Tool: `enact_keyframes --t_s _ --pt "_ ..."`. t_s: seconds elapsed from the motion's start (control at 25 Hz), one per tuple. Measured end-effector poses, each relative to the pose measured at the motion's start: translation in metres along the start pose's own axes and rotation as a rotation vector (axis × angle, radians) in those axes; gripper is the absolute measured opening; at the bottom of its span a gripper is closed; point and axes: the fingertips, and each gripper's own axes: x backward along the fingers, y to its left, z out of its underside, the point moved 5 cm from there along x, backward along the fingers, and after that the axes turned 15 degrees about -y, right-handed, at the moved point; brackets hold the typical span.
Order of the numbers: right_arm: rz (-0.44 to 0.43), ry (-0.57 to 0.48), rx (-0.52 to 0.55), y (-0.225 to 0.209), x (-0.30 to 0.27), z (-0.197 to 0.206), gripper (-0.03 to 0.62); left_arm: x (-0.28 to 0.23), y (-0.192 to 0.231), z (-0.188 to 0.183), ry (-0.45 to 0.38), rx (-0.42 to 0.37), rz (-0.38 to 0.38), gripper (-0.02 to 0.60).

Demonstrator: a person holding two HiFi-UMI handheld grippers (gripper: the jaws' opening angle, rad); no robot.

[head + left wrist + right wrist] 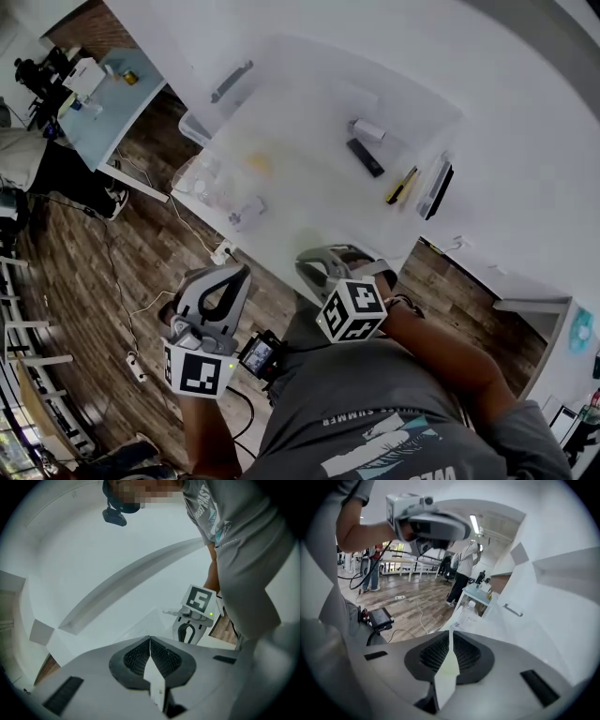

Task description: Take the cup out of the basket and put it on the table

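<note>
Left gripper view: left tool point(150, 640) closed

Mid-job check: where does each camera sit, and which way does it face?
Head view: head-mounted, steeply down at white table; left gripper, right gripper, shirt show.
Left gripper view: on left gripper, facing the table and the person; shut jaws, shirt.
Right gripper view: on right gripper, facing the wood floor; shut jaws, an arm.
Shared: head and left gripper views both show the right gripper.

Only the grey shirt point(403, 389) shows print, upside down, seemingly "SUMMER".
</note>
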Motion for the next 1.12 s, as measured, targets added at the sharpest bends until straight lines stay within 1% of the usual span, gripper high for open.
enact_keyframes --t_s 0.12,0.28,0.44,0.56,0.6,0.68,0.76,0.88,1.12 --pt "0.073 -0.144 -0.003 -0.005 0.029 -0.030 0.014 0.000 -0.007 -0.013 -0.016 0.009 0.027 0.009" --pt "0.154 -0.327 0.002 -0.007 0.068 -0.068 0.012 0.000 -0.015 -0.024 -0.011 0.048 0.065 0.009" --pt "0.206 -0.481 0.019 0.000 0.105 -0.106 0.012 0.003 -0.023 -0.036 -0.015 0.031 0.108 0.009" --pt "0.237 -0.549 0.038 0.008 0.125 -0.134 0.011 0.012 -0.023 -0.046 -0.030 0.009 0.128 0.009" --pt "0.247 -0.561 0.046 0.010 0.130 -0.143 0.011 0.016 -0.023 -0.048 -0.041 0.003 0.130 0.009" --pt "0.276 -0.562 0.067 0.016 0.138 -0.158 0.009 0.022 -0.021 -0.053 -0.089 -0.007 0.132 0.009" --pt "0.307 -0.543 0.081 0.020 0.142 -0.168 0.009 0.027 -0.018 -0.053 -0.132 -0.017 0.137 0.009" --pt "0.349 -0.501 0.088 0.027 0.143 -0.179 0.009 0.041 -0.011 -0.052 -0.169 -0.039 0.139 0.009" --pt "0.449 -0.417 0.076 0.055 0.133 -0.206 0.009 0.104 0.001 -0.042 -0.236 -0.049 0.108 0.009"
